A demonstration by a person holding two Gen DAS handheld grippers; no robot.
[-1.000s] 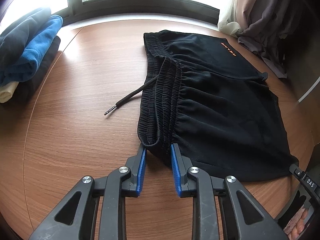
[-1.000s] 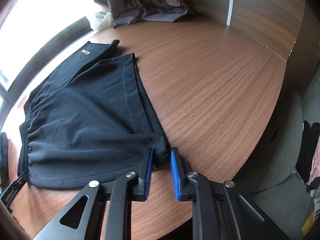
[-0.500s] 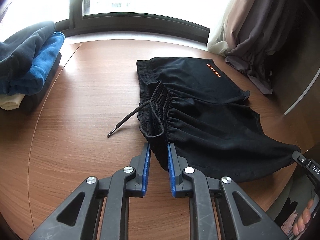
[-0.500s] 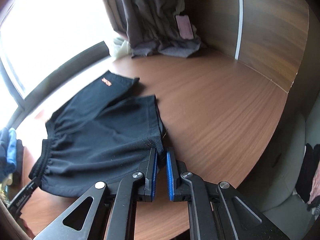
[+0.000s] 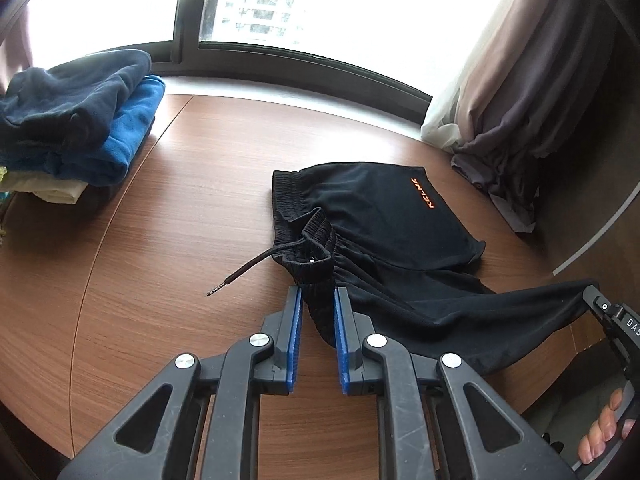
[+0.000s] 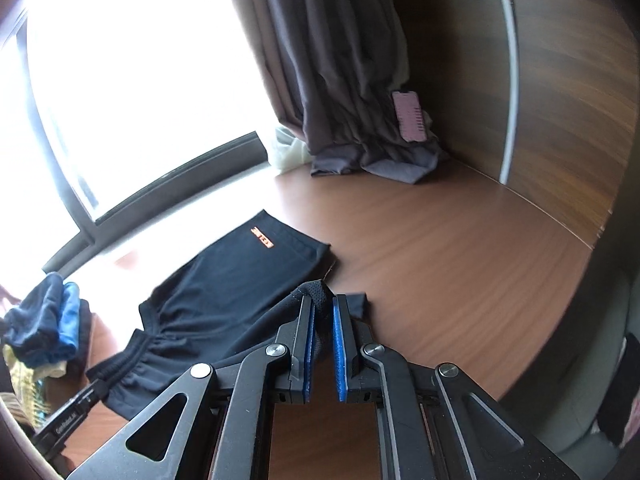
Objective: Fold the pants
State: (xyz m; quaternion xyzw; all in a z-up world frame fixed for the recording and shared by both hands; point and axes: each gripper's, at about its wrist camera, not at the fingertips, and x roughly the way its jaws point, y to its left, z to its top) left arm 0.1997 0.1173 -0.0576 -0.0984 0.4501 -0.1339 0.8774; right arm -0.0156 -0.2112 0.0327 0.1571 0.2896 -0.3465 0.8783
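Observation:
Black shorts [image 5: 384,216] with an orange logo lie on the wooden table [image 5: 180,240]; they also show in the right wrist view [image 6: 240,280]. My left gripper [image 5: 317,294] is shut on the near waistband corner and holds it lifted off the table. A black drawstring [image 5: 248,268] trails left from the waistband. My right gripper [image 6: 321,304] is shut on the near leg hem corner and holds it raised. The near edge of the shorts hangs stretched between both grippers. The far leg still rests flat on the table.
A stack of folded blue and dark clothes [image 5: 76,128] sits at the table's far left. Grey curtains [image 6: 344,80] bunch at the far right corner with a pink phone [image 6: 410,116] leaning there. A window runs along the back. A wooden wall panel [image 6: 560,100] bounds the right side.
Both grippers closed on the near corners of the shorts and rose, lifting the near edge off the table and pulling it up and toward the far side.

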